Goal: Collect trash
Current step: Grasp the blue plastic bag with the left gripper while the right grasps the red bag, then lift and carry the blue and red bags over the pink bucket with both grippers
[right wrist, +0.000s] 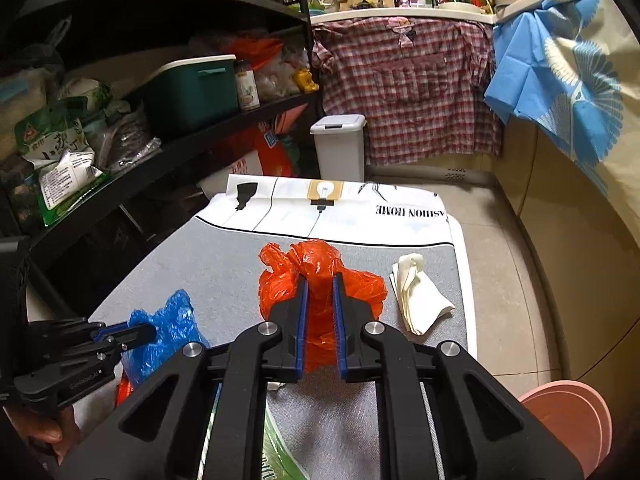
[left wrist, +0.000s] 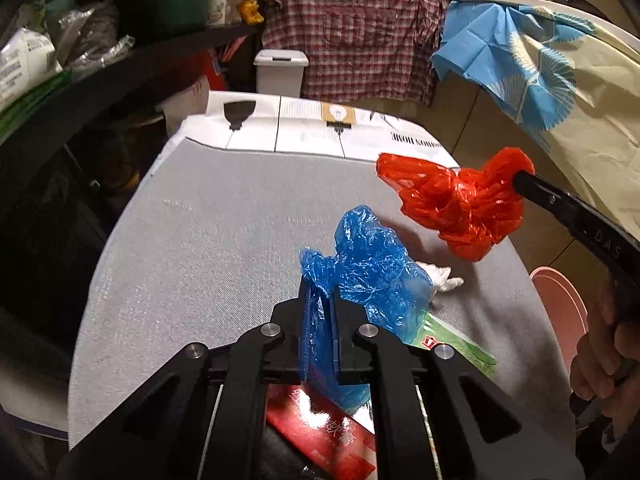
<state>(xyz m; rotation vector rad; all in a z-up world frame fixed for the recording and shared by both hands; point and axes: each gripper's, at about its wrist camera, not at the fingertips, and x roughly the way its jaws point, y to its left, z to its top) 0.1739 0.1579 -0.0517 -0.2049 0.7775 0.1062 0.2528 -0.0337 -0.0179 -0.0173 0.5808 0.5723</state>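
Observation:
My left gripper (left wrist: pixel 319 292) is shut on a crumpled blue plastic bag (left wrist: pixel 368 264) and holds it over the grey table (left wrist: pixel 200 240). It also shows in the right wrist view (right wrist: pixel 150 332), with the blue bag (right wrist: pixel 168 328). My right gripper (right wrist: pixel 319 280) is shut on a crumpled red plastic bag (right wrist: pixel 316 268), lifted above the table; the bag shows in the left wrist view (left wrist: pixel 460 204) at the gripper's tip (left wrist: pixel 518 182). A white crumpled tissue (right wrist: pixel 420 296) lies on the table to the right. A red packet (left wrist: pixel 328 432) and a green wrapper (left wrist: pixel 460 344) lie near me.
A white lidded bin (right wrist: pixel 340 144) stands on the floor beyond the table. A black shelf (right wrist: pixel 120 120) full of goods runs along the left. A pink round stool (right wrist: pixel 568 420) is at the right. Cloths hang from the counter (right wrist: pixel 408 88).

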